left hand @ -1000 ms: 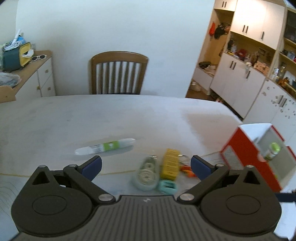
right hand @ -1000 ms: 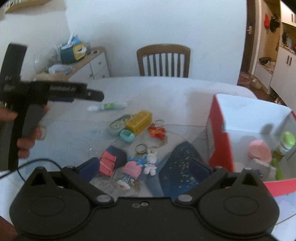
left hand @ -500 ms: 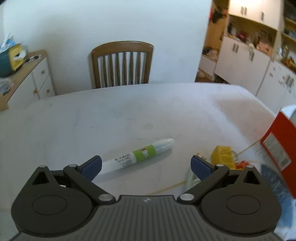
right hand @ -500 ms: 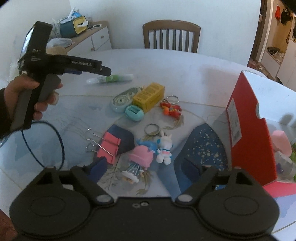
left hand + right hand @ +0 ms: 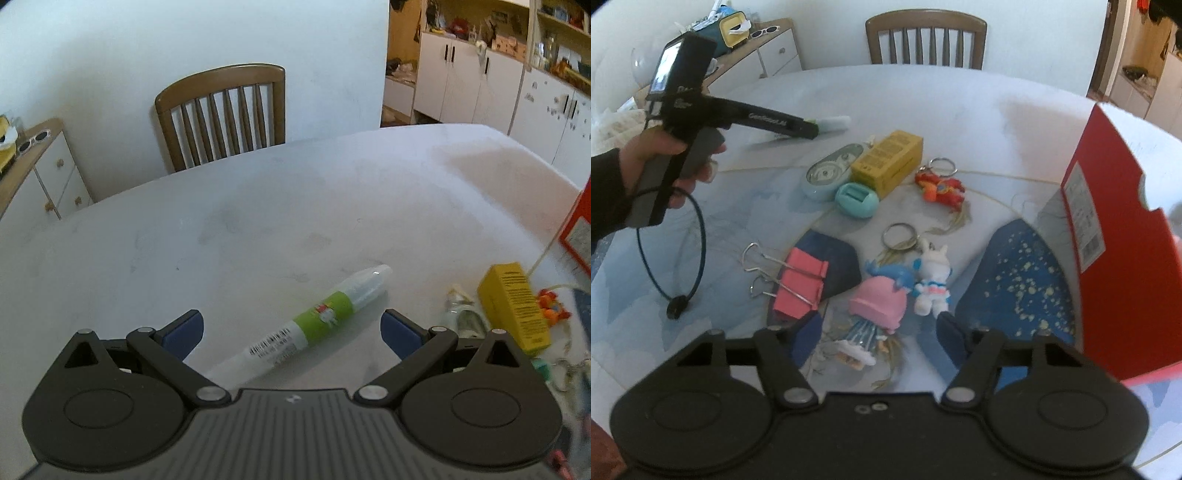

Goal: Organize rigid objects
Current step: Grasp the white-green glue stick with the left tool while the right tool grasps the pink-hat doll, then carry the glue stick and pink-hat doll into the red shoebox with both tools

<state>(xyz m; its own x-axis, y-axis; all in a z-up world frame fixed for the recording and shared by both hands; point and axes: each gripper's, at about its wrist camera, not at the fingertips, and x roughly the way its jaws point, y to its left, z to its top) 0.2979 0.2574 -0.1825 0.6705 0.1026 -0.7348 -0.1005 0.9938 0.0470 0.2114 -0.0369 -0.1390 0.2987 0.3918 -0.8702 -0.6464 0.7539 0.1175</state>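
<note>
Jaws of my left gripper (image 5: 291, 330) stand wide, straddling the white plastic tube with a green label (image 5: 314, 321) lying on the pale desk (image 5: 258, 221). My right gripper (image 5: 875, 341) is closing its jaws around the pink-hatted keychain figure (image 5: 877, 308), not yet pressing it, beside the red cardboard box (image 5: 1108, 221).

red box (image 5: 578, 236) cut off at edge, keyrings (image 5: 572, 365) blurred

L wrist: low, close, faces chair (image 5: 221, 114) | R wrist: higher, steeper down | shared: yellow box (image 5: 513, 306) (image 5: 886, 162), table (image 5: 258, 221) (image 5: 1015, 122)
</note>
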